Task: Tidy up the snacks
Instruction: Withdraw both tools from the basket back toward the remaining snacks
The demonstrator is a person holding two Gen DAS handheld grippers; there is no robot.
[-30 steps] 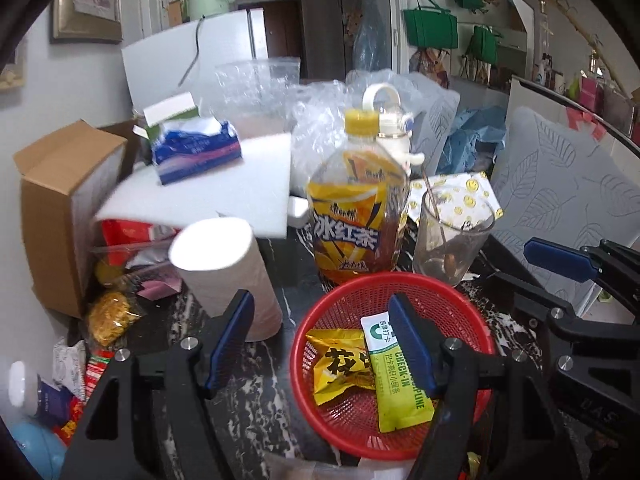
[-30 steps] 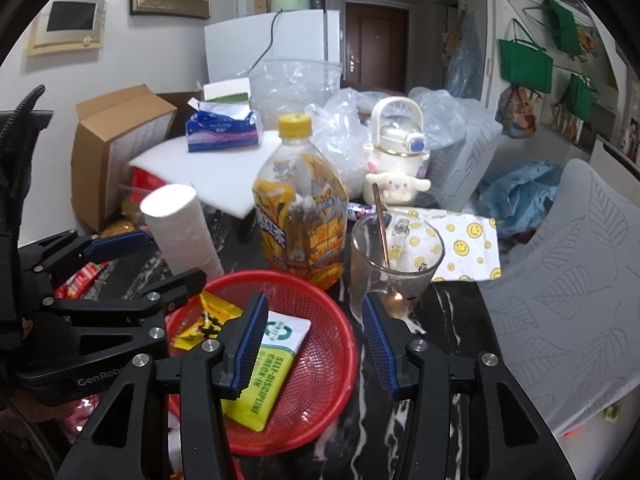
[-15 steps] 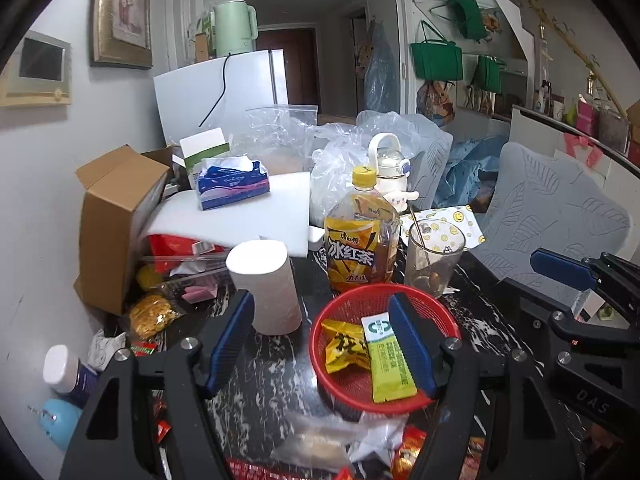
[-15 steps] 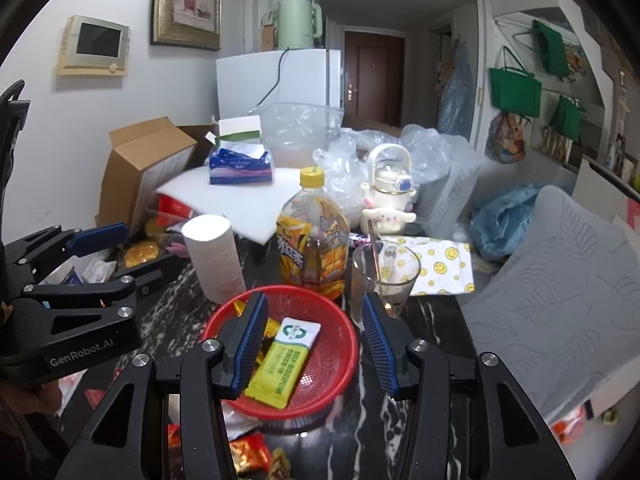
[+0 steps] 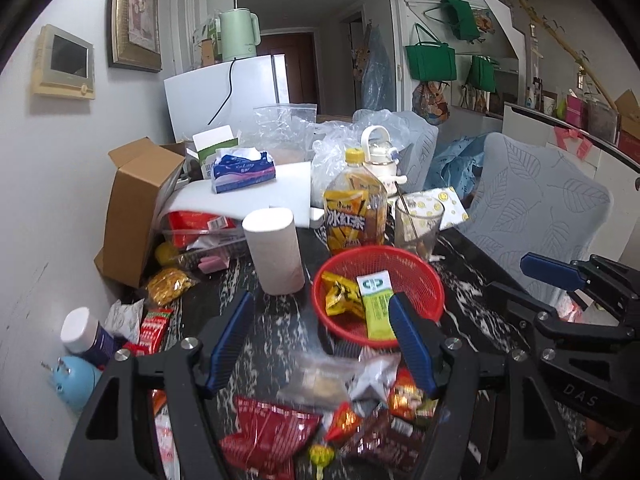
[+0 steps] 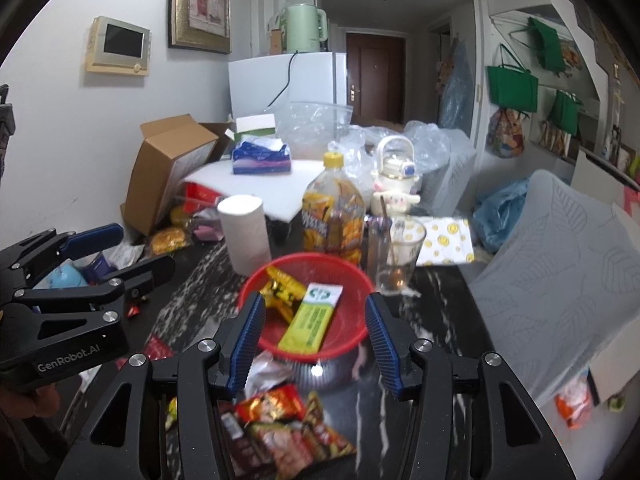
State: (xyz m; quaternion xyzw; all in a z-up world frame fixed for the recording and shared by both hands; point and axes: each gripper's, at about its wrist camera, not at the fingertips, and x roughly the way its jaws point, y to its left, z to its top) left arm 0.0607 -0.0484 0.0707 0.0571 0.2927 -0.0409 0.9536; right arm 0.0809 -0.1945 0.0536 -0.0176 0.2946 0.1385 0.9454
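A red basket (image 5: 424, 276) stands on the dark marble table and holds a yellow snack packet (image 5: 340, 294) and a green-white bar packet (image 5: 376, 304); it also shows in the right wrist view (image 6: 352, 272). A pile of loose snacks lies in front of it: a red bag (image 5: 268, 436), a clear packet (image 5: 320, 380) and small wrappers (image 6: 280, 432). My left gripper (image 5: 320, 340) is open and empty above the pile. My right gripper (image 6: 314, 336) is open and empty, just short of the basket.
Behind the basket stand an iced-tea bottle (image 5: 354, 212), a glass with a spoon (image 5: 416, 224) and a paper roll (image 5: 274, 250). A cardboard box (image 5: 136, 204), more snacks (image 5: 168, 286) and a white-capped bottle (image 5: 88, 332) lie left. A leaf-pattern chair (image 6: 560, 256) is right.
Both grippers have pulled back and up from the basket, so the loose snack pile in front of it has come into view. Both stay open and empty.
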